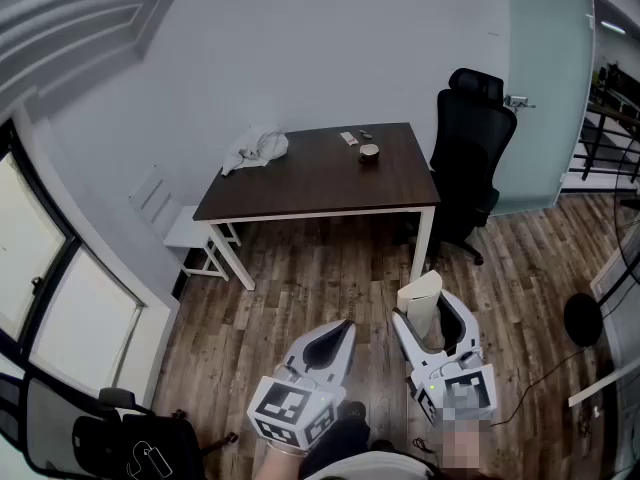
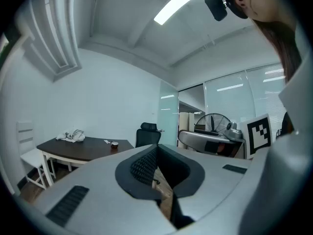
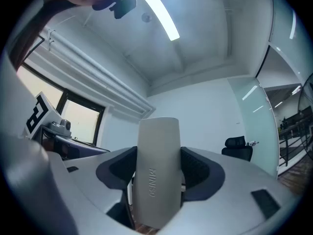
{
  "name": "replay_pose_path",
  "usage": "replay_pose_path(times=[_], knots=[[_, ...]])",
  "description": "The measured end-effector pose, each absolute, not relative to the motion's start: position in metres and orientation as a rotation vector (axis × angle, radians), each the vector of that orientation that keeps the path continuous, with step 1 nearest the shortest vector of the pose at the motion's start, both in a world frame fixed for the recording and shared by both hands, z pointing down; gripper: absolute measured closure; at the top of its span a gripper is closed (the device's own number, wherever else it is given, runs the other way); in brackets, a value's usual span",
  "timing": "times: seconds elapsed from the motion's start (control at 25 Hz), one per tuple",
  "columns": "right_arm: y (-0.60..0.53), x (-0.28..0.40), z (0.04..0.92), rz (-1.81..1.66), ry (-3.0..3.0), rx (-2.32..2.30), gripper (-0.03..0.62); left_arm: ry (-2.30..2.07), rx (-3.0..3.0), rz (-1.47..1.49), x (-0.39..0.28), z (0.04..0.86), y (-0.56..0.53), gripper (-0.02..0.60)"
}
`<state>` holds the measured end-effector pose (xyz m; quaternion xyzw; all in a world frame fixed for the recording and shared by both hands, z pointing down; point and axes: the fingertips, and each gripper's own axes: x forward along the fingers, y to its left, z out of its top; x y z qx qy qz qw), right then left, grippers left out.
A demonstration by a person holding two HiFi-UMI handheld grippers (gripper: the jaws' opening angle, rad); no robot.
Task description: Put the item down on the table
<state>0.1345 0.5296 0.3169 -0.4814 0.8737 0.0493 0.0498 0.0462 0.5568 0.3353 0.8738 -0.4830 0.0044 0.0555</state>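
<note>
Head view: my right gripper [image 1: 428,320] hangs over the floor [image 1: 330,268], well short of the desk [image 1: 300,183]. Its fingers [image 3: 198,169] are clamped on either side of the case [image 3: 157,155], which stands upright between them and rises past their tips. The left gripper [image 1: 338,338] sits just beside it, fingers [image 2: 141,164] together with nothing in them.

The near half of the desk is bare dark top, right up to the front edge. A cloth [image 1: 256,150] lies at the far left corner. A small round pot [image 1: 369,152] and a flat thing [image 1: 348,138] lie near the far edge, right of centre. A black chair [image 1: 470,158] stands at the right end and a white stool [image 1: 195,236] at the left, by the wall. Open boards lie between me and the front edge.
</note>
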Motion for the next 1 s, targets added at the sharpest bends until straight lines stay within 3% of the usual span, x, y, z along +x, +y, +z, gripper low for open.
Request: replay_pose_path(times=[1.0], knots=[[0.382, 0.101, 0.333, 0.13, 2.615, -1.529, 0.309, -1.402, 2.658, -0.004, 0.008, 0.352, 0.406, 0.563]])
